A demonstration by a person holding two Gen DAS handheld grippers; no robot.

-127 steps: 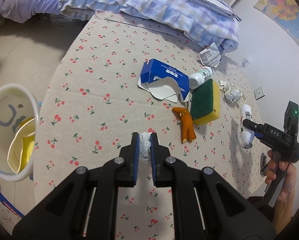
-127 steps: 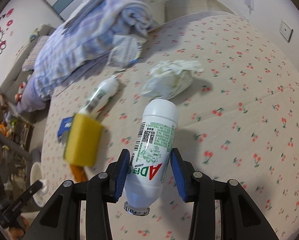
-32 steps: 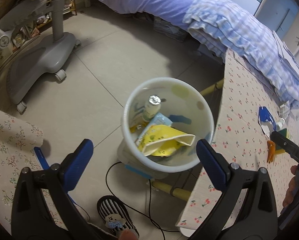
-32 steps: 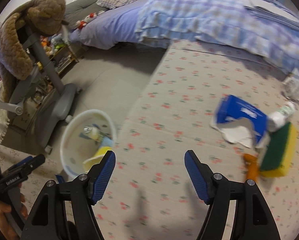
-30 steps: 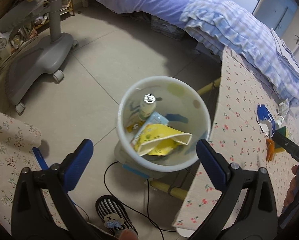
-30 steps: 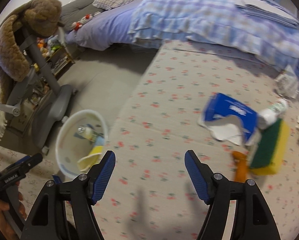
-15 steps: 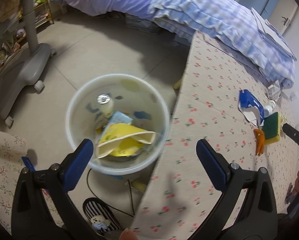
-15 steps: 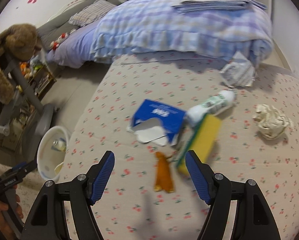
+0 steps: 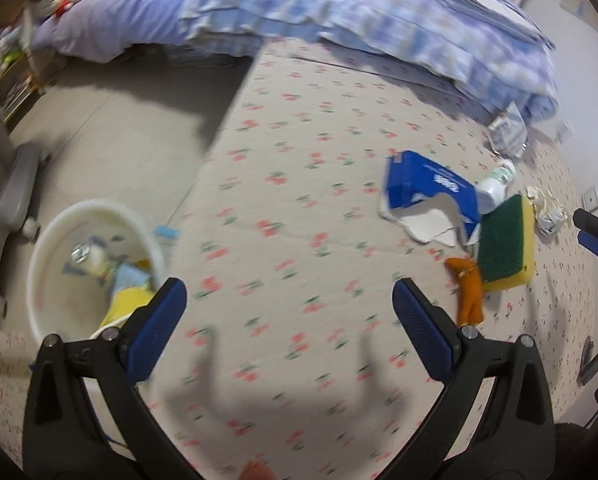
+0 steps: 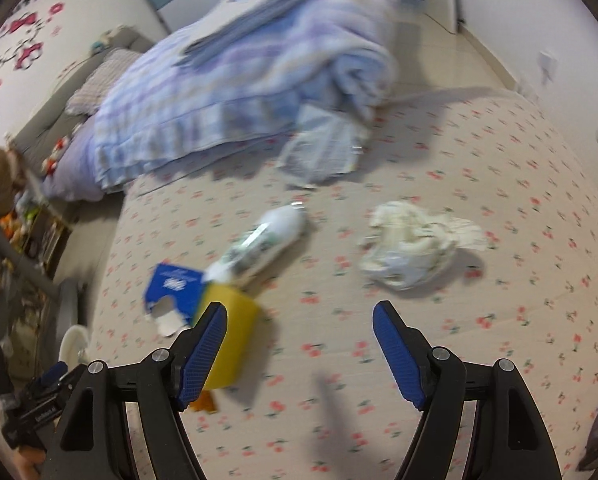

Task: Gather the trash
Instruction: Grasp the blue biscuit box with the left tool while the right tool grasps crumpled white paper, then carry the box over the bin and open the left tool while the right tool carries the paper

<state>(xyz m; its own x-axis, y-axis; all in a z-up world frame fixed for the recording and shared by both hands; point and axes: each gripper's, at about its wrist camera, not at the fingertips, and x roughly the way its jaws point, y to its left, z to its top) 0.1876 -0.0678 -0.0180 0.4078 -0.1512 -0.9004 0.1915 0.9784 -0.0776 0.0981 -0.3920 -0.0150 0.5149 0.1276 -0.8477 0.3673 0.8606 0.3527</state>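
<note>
The left gripper [image 9: 285,312] hangs released over the cherry-print tabletop [image 9: 299,208], nothing between its blue pads. The right gripper [image 10: 300,346] is also released and empty, and its jaws have just been opening a little wider.

Taking the sponge [image 9: 506,246] as the landmark: an orange scrap [image 9: 467,294] lies against its near corner. A torn blue box [image 9: 427,190] sits just left of the sponge, touching it. A white bottle [image 10: 265,242] lies on its side at the sponge's far end, its cap toward the box. A crumpled white wrapper [image 10: 413,246] rests to the right of the sponge, apart from it. Farther back, a crinkled packet [image 10: 323,152] lies at the foot of a checked blanket [image 10: 243,80].

Well left of the sponge, off the tabletop's edge, a white bin [image 9: 55,248] stands on the floor [image 9: 111,128] with a bottle and yellow and blue pieces inside.
</note>
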